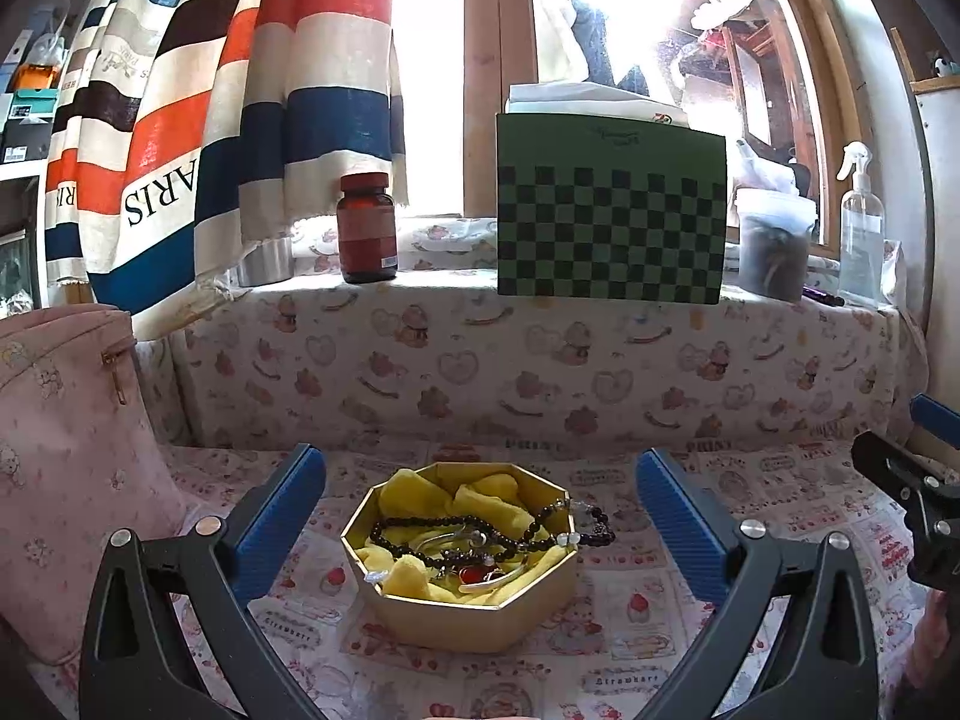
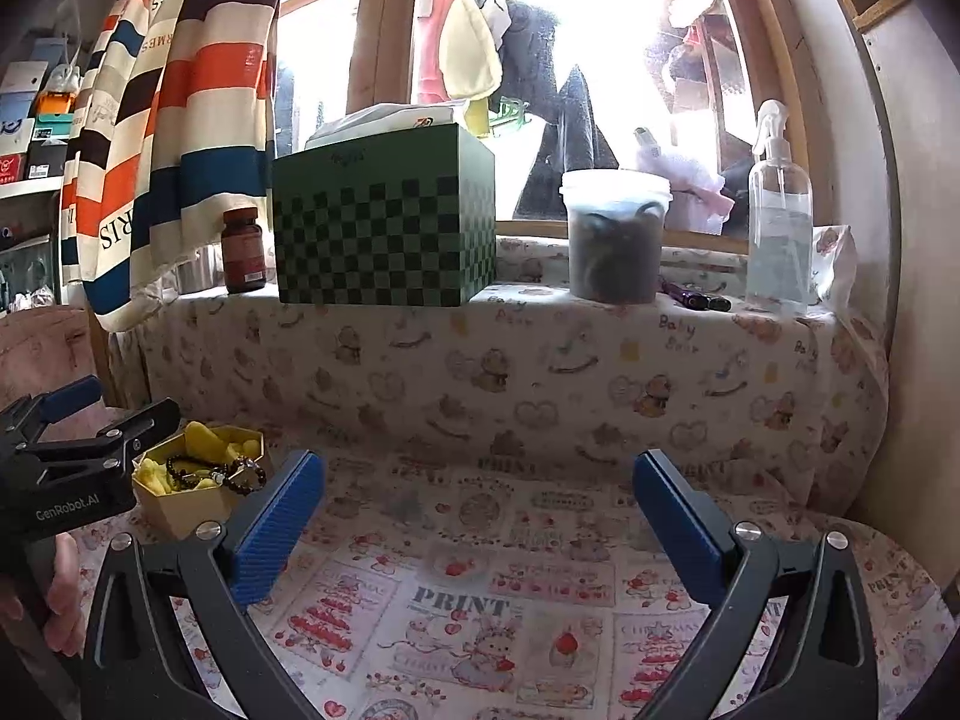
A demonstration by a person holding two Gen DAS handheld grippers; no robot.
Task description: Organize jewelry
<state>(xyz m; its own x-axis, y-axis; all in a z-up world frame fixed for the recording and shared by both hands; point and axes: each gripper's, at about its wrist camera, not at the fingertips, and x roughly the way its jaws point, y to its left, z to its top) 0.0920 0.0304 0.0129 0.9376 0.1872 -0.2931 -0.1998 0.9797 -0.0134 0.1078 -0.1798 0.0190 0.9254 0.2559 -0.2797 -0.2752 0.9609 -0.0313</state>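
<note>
Jewelry box (image 1: 462,606), one, dark bead strands inside, two tongs agape

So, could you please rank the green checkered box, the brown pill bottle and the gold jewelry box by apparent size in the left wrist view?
1. green checkered box
2. gold jewelry box, though it is nearer the camera
3. brown pill bottle

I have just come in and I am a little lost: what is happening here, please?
A person holds two tongs over a bed with a printed sheet. The left tongs, open, frame a gold octagonal box lined in yellow, where a dark bead bracelet hangs over the rim. The right tongs are open and hold nothing.
</note>
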